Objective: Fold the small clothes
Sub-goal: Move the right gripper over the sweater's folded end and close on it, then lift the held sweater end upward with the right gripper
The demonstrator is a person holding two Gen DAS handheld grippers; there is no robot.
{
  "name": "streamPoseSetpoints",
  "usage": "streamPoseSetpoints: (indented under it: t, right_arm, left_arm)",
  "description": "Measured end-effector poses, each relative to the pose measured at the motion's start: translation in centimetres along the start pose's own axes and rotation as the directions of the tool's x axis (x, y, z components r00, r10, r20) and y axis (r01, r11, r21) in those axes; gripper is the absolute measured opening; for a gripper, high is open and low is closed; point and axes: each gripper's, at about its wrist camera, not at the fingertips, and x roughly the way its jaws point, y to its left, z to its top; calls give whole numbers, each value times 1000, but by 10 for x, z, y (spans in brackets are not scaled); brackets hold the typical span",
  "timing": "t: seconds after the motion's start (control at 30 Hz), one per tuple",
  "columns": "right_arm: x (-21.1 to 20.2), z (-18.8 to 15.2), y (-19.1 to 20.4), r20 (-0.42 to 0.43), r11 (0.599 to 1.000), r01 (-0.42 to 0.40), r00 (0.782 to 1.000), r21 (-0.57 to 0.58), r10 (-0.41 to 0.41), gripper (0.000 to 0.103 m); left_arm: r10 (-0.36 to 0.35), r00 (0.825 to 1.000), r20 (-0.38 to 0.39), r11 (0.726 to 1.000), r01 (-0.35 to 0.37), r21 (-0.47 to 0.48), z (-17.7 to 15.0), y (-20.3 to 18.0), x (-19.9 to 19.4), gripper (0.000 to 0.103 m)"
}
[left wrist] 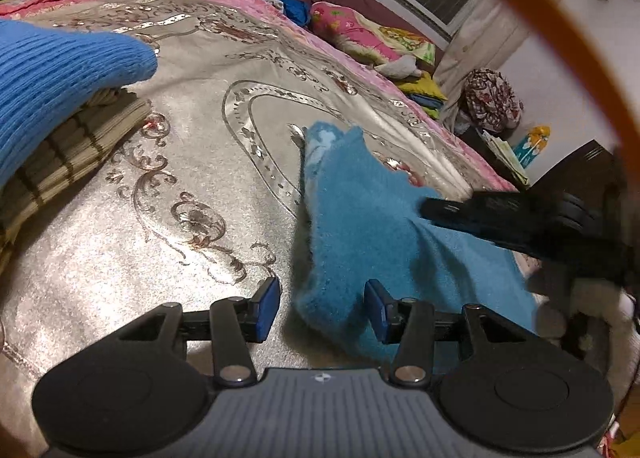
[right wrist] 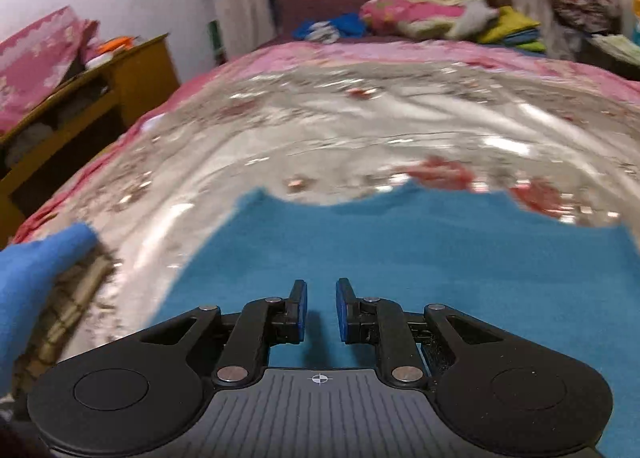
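Garment: we count one fuzzy teal knitted garment (right wrist: 400, 250), lying on the silver embroidered bedspread (left wrist: 180, 162).
Left gripper (left wrist: 322, 308): jaws moderately apart, a raised fold of teal cloth between them; we see no pad pressing.
Right gripper (right wrist: 321, 308): jaws narrow, gap empty, above the teal cloth.
Other clothes: one ribbed blue knit (left wrist: 52, 74) on one striped olive folded piece (left wrist: 68, 146).

blurred: silvery embroidered bedspread (right wrist: 360, 130) smeared in the right wrist view, its flower pattern unreadable | cut off: fuzzy teal small garment (right wrist: 400, 250) runs past that view's right and near edges | hidden: striped olive folded cloth (left wrist: 68, 146) partly under the ribbed bright-blue knit (left wrist: 52, 70), itself cut at the left edge | unclear: black gripper (left wrist: 520, 218) at right, tips smeared
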Motion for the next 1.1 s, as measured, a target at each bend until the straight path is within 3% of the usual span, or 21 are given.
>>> streamPoseSetpoints:
  t: [0.17, 0.37, 0.47, 0.53, 0.63, 0.8, 1.1]
  right_arm:
    - [37, 6, 29, -96, 999, -30, 995, 23, 32, 19]
    - [46, 25, 42, -108, 997, -38, 993, 65, 45, 21]
    - [54, 39, 54, -98, 998, -35, 994, 54, 40, 33]
    - [63, 45, 61, -104, 998, -37, 994, 53, 42, 33]
    - [82, 50, 73, -151, 998, -24, 988, 55, 32, 43]
    - [98, 48, 95, -183, 997, 49, 981, -60, -59, 52]
    - [117, 46, 124, -212, 953, 166, 951, -255, -223, 53]
  left_arm:
    - [-20, 1000, -13, 1000, 20, -3, -2, 2, -1, 51]
    - [-45, 998, -31, 999, 45, -21, -2, 5, 1, 51]
    - [-55, 998, -39, 998, 54, -25, -3, 5, 1, 51]
    - [-60, 997, -44, 998, 59, -26, -4, 5, 2, 51]
    - [-61, 997, -51, 998, 60, -31, -5, 5, 5, 51]
    - [-67, 996, -57, 997, 66, -26, -9, 4, 6, 51]
    - [-83, 994, -74, 997, 83, -1, -14, -3, 9, 51]
